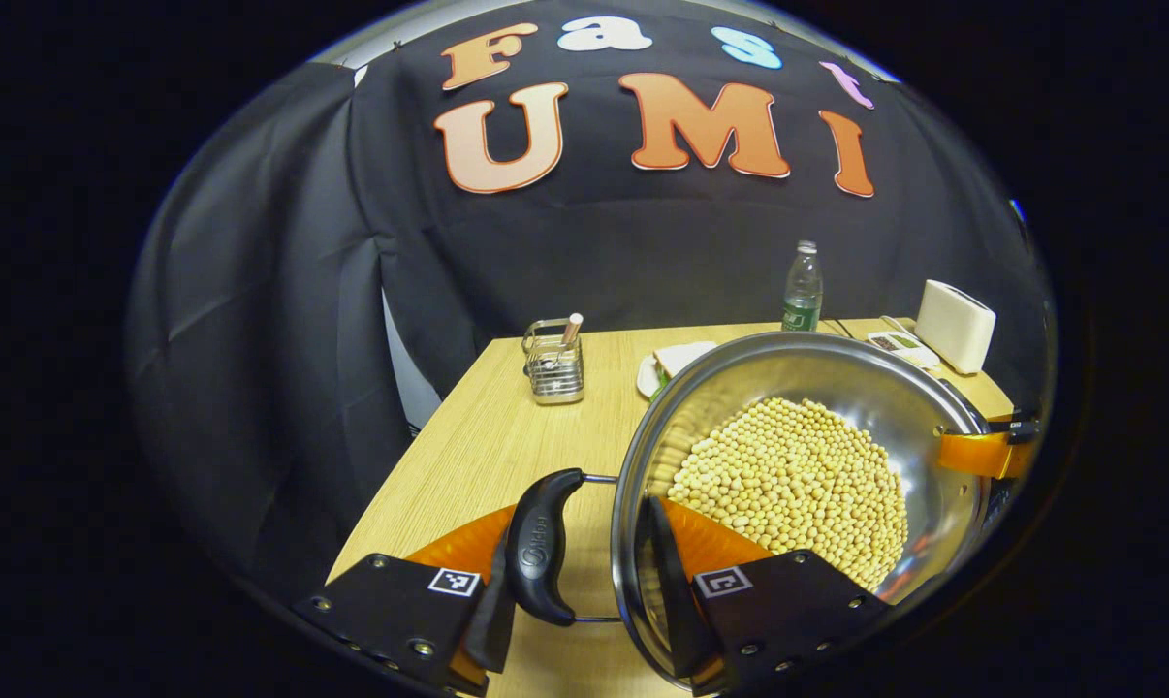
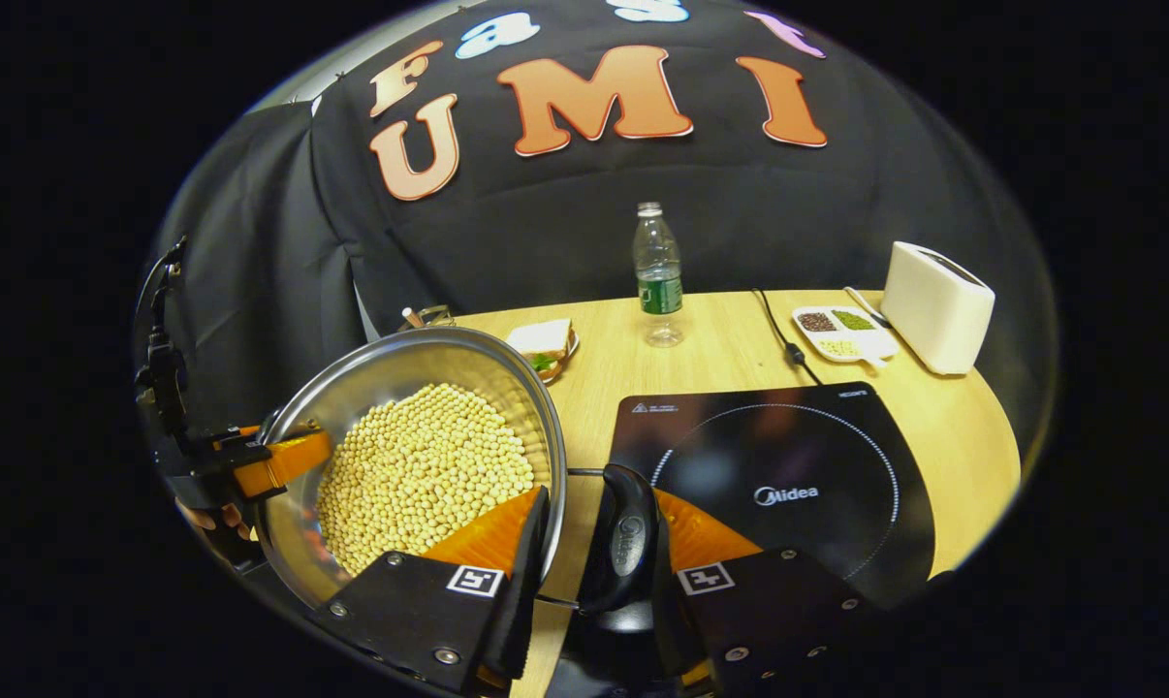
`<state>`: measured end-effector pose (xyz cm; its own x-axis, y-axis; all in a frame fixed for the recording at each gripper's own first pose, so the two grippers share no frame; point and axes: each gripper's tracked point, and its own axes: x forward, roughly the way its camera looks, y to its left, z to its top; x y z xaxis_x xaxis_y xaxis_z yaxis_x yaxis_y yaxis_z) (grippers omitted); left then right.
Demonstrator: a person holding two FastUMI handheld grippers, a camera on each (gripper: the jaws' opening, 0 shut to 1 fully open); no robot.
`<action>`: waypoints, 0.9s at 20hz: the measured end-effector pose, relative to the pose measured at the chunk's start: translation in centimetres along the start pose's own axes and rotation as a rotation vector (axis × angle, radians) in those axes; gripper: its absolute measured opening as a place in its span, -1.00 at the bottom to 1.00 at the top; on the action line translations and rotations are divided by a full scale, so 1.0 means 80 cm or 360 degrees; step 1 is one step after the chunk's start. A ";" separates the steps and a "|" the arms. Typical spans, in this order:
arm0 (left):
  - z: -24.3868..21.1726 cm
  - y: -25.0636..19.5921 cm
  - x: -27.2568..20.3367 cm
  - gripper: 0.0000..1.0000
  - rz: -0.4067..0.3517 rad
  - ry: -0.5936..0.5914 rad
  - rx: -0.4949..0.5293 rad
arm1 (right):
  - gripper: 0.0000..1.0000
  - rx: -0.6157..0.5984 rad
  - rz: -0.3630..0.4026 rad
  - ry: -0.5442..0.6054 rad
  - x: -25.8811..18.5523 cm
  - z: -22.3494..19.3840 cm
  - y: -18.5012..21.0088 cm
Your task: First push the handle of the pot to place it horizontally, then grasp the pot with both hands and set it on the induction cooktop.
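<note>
Both grippers pinch the pot (image 1: 798, 465) by its two side handles: the left gripper (image 1: 584, 591) has one finger outside the black handle (image 1: 541, 557) and the other inside the rim, and the right gripper (image 2: 589, 582) clamps the opposite handle (image 2: 623, 548) the same way. One steel pot, heaped with pale beans (image 2: 420, 475), sits tilted between them, held near the table's (image 1: 468, 456) front edge, its rim just left of the induction cooktop (image 2: 788, 475) in the right gripper view and not over the glass. One cooktop lies flat near the front edge, its surface bare, with its cord (image 2: 778, 334) running back. Behind stand one bottle (image 2: 658, 271), one white toaster (image 2: 936, 305), one divided dish (image 2: 841, 334), one sandwich plate (image 2: 546, 344) and one wire caddy (image 1: 553, 364), all well apart from the pot. Bare wood lies between cooktop and bottle.
</note>
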<state>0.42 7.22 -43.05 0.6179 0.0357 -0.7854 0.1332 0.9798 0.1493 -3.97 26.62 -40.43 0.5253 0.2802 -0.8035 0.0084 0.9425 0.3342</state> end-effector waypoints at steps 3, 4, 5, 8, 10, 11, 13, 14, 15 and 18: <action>0.016 -0.029 0.000 0.29 -0.0033 -0.0024 0.0034 | 0.01 0.0033 -0.0027 -0.0025 -0.012 0.006 -0.028; 0.018 -0.041 0.001 0.29 -0.0047 -0.0031 0.0047 | 0.01 0.0045 -0.0039 -0.0028 -0.017 0.006 -0.038; 0.018 -0.048 0.000 0.29 -0.0060 -0.0034 0.0060 | 0.02 0.0057 -0.0054 -0.0030 -0.020 0.006 -0.048; 0.026 -0.085 0.004 0.29 -0.0109 -0.0043 0.0086 | 0.02 0.0095 -0.0102 -0.0038 -0.030 0.006 -0.080; 0.035 -0.107 0.004 0.29 -0.0142 -0.0052 0.0089 | 0.01 0.0125 -0.0137 -0.0051 -0.036 0.007 -0.100; 0.037 -0.118 0.004 0.29 -0.0158 -0.0056 0.0096 | 0.01 0.0134 -0.0155 -0.0059 -0.040 0.007 -0.112; 0.042 -0.143 0.006 0.29 -0.0184 -0.0073 0.0106 | 0.01 0.0153 -0.0190 -0.0072 -0.049 0.009 -0.133; 0.042 -0.153 0.004 0.29 -0.0196 -0.0080 0.0109 | 0.01 0.0161 -0.0204 -0.0079 -0.051 0.011 -0.143; 0.046 -0.164 0.005 0.29 -0.0207 -0.0084 0.0113 | 0.01 0.0168 -0.0219 -0.0083 -0.053 0.011 -0.152; 0.054 -0.193 0.008 0.29 -0.0234 -0.0104 0.0129 | 0.01 0.0194 -0.0256 -0.0097 -0.059 0.014 -0.178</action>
<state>2.13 -8.76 -43.25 0.6358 -0.1222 -0.7621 0.2861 0.9543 0.0857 -5.64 11.65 -40.84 0.5592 0.1131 -0.8213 0.1969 0.9442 0.2641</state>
